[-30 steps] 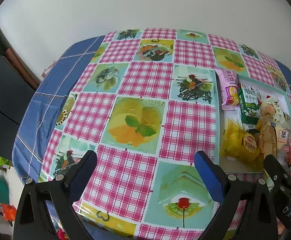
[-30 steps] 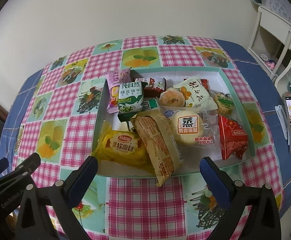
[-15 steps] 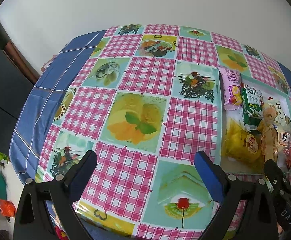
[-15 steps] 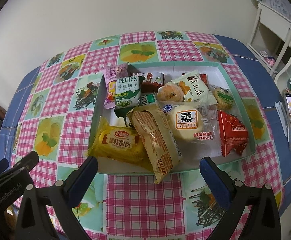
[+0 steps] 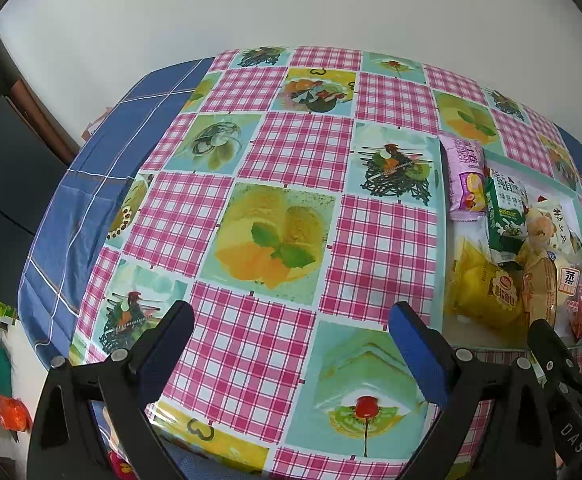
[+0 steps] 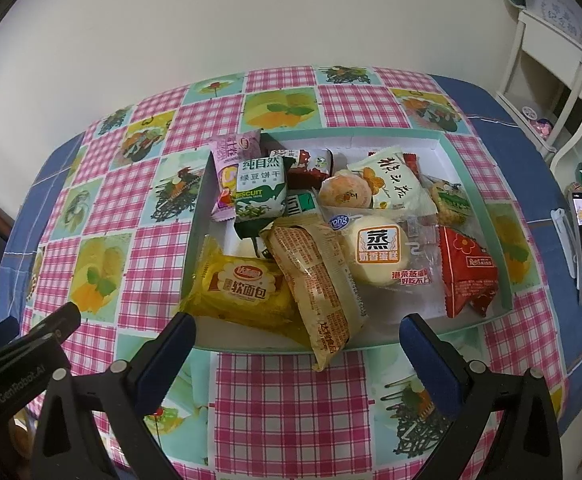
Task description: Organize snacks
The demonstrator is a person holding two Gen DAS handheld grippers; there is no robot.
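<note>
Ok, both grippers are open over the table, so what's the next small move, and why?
Probably ease the right gripper forward and down onto the tan packet. It lies on top of the pile, overhangs the tray's near rim, and sits almost between the open jaws.

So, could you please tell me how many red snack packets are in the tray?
2: one red packet at the tray's near right corner, one dark red packet at the back left. A red sliver behind the white packet may be another.

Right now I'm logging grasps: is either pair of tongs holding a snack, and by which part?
Nothing is held. The left tongs and right tongs are both open and empty.
</note>
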